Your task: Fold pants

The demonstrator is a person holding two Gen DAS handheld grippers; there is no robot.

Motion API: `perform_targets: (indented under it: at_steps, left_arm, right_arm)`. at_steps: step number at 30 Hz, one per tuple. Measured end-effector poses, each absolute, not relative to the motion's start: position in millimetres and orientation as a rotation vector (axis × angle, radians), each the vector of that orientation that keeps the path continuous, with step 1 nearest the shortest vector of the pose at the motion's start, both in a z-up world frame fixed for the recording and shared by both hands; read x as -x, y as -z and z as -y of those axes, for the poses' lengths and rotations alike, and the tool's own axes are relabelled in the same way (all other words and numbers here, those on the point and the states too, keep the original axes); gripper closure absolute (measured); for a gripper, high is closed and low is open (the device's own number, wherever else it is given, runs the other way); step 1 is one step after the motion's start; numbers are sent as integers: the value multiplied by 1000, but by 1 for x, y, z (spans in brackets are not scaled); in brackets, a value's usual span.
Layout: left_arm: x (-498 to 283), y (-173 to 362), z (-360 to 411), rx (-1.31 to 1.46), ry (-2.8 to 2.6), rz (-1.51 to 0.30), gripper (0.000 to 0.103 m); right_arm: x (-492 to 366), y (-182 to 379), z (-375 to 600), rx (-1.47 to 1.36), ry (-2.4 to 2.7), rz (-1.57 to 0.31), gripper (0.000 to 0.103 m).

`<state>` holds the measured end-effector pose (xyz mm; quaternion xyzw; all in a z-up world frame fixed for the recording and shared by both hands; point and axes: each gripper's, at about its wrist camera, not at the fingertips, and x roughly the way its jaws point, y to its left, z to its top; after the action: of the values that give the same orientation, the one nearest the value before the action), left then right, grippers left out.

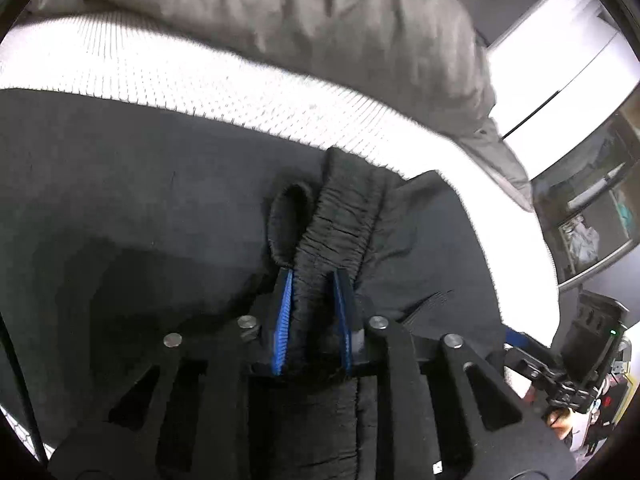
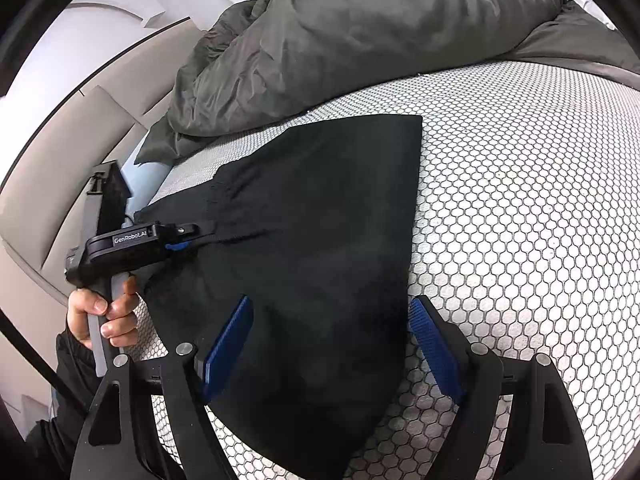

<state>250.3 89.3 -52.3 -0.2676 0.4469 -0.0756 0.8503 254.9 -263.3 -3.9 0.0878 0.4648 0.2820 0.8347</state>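
While the left claw (image 1: 314,280) is pinched tight on the pants (image 2: 320,220) waistband right between its pads, the right claw (image 2: 332,344) sits wide with the leg end under it, gripping nothing. Ahead: white mattress (image 2: 520,200), then grey duvet (image 2: 360,40). Looks like grab stage; next the right needs closing before lifting.
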Motion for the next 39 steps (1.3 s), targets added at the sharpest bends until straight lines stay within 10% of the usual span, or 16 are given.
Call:
perform_targets:
  at_steps: [15,27,29,31,33,39]
  left_arm:
    - [-227,3,-128,610,95,-731,99]
    - [-225,48,-176,619,-190,-922,96]
    - [-212,33,-170,595,-183,-886,85]
    - [-200,22,-155,568,-162,-855,46]
    - [-195,14,-136,501,-125,-848,29]
    - [-200,22,-91,170,-184,-954,20]
  right_arm:
    - [-259,3,261,-195,-600,-982,21]
    - [-259,1,257,-185,-604,-976,21]
    - [-260,0,256,-181,-606,-975,21]
    - [-260,1,257,-175,-606,-976,21]
    - [-260,2,258,-174,-602,-982,21]
    - [-259,3,262,-163,-576,-997,21]
